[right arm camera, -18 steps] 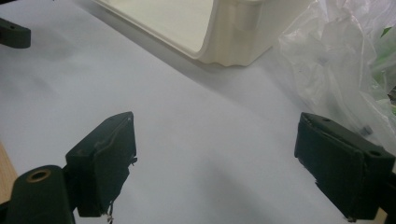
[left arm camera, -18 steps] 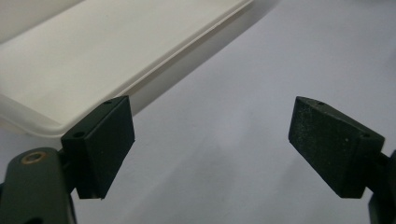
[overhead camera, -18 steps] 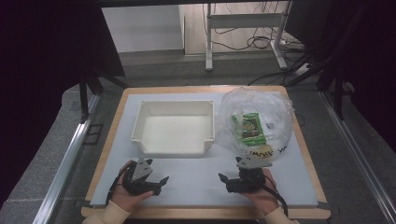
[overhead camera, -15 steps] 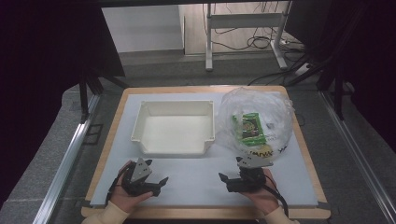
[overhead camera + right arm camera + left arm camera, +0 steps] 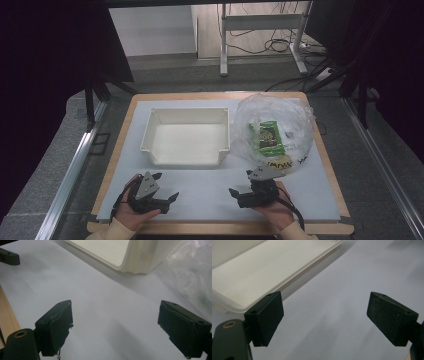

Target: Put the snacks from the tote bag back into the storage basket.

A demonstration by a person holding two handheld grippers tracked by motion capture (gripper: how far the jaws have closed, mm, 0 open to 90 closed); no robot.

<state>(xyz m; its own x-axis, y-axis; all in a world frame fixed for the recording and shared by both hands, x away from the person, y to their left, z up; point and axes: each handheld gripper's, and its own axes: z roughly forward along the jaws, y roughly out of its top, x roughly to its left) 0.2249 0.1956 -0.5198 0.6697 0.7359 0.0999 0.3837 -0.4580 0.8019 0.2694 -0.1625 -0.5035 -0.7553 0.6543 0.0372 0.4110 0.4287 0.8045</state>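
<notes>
Two grippers rest low on the white mat [image 5: 210, 195] at the near edge of the table [image 5: 120, 145], each in a hand. The left gripper [image 5: 165, 192] has its jaws spread wide with nothing between them, and so does the right gripper [image 5: 239, 192], which sits just short of the bag. Beyond them stands a white tray [image 5: 186, 137], bare inside. Just to its right lies a clear plastic bag [image 5: 277, 130], crumpled, with a green packet [image 5: 267, 137] and a yellow packet [image 5: 280, 162] inside. Farther off, past the table, cables [image 5: 270, 45] lie on the floor.
</notes>
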